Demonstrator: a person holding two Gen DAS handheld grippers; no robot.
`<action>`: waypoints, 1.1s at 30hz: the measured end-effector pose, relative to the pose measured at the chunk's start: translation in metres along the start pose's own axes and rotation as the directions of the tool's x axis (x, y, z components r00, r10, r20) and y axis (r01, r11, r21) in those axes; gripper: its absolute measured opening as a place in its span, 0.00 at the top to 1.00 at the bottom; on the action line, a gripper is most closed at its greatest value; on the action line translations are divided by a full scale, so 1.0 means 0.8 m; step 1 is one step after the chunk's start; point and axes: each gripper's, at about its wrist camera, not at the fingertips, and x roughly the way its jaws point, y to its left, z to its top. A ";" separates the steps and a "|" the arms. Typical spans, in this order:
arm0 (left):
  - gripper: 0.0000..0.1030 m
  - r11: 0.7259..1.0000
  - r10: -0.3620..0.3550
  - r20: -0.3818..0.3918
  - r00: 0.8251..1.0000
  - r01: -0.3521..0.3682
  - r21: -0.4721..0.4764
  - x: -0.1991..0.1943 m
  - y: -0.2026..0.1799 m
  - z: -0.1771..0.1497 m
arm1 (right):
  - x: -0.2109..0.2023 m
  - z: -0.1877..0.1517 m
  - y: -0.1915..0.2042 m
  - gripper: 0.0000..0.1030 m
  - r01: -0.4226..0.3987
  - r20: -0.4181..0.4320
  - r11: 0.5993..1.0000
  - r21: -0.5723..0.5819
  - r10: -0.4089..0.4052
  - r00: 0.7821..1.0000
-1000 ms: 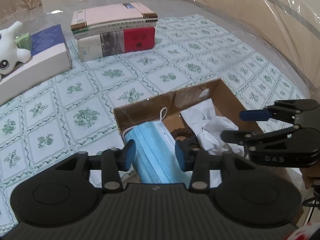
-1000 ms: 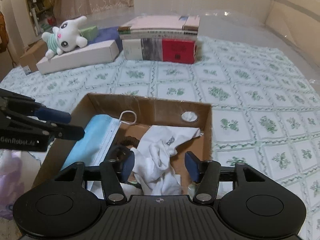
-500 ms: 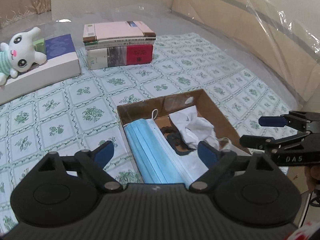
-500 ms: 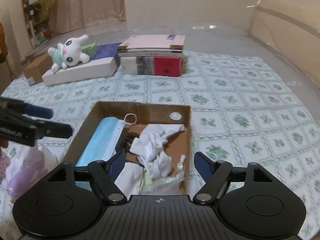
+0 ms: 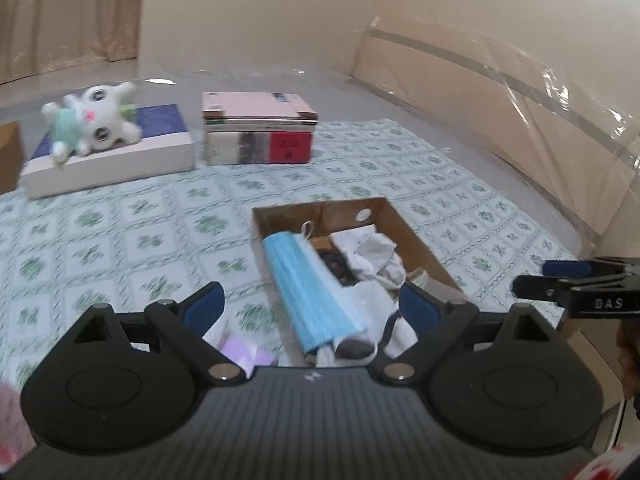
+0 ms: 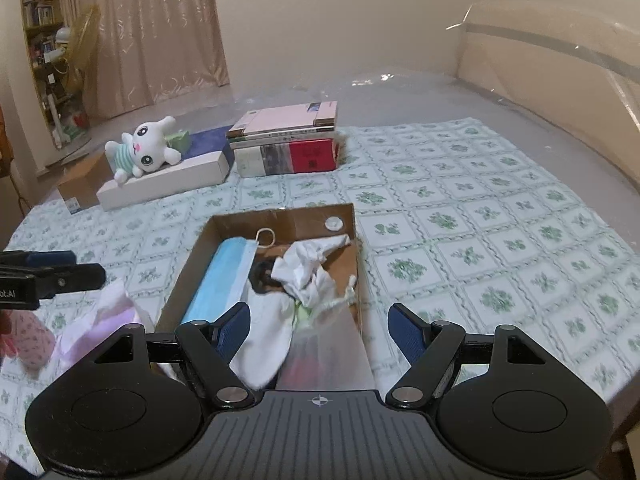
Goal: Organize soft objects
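An open cardboard box (image 5: 420, 240) (image 6: 280, 224) lies on the green-patterned cloth. In it are a blue face mask (image 5: 304, 280) (image 6: 224, 276), crumpled white cloth (image 5: 372, 252) (image 6: 308, 268) and a black hair tie (image 5: 338, 266) (image 6: 262, 276). My left gripper (image 5: 310, 294) (image 6: 90, 266) hangs open above the box's near left side, holding nothing. The right gripper (image 6: 320, 314) (image 5: 530, 277) is open above the near right end, also empty. A lilac soft item (image 6: 116, 316) (image 5: 244, 350) lies left of the box. A white plush toy (image 5: 96, 120) (image 6: 144, 152) rests far left.
The plush lies on a long white box (image 5: 120, 160) (image 6: 168, 180). A stack of books (image 5: 256, 132) (image 6: 288, 140) stands behind the cardboard box. A small brown carton (image 6: 80, 184) sits at the far left edge. A plastic-wrapped board (image 5: 500, 100) borders the right side.
Both grippers have drawn back and up from the box, and their jaws have spread wider. The mask and white cloth stay in the box.
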 end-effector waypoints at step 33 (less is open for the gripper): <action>0.09 0.992 0.125 0.075 0.989 -0.124 -0.029 -0.183 -0.026 -0.159 | -0.146 -0.134 0.086 0.27 0.037 0.037 0.985 0.167 -0.044 0.998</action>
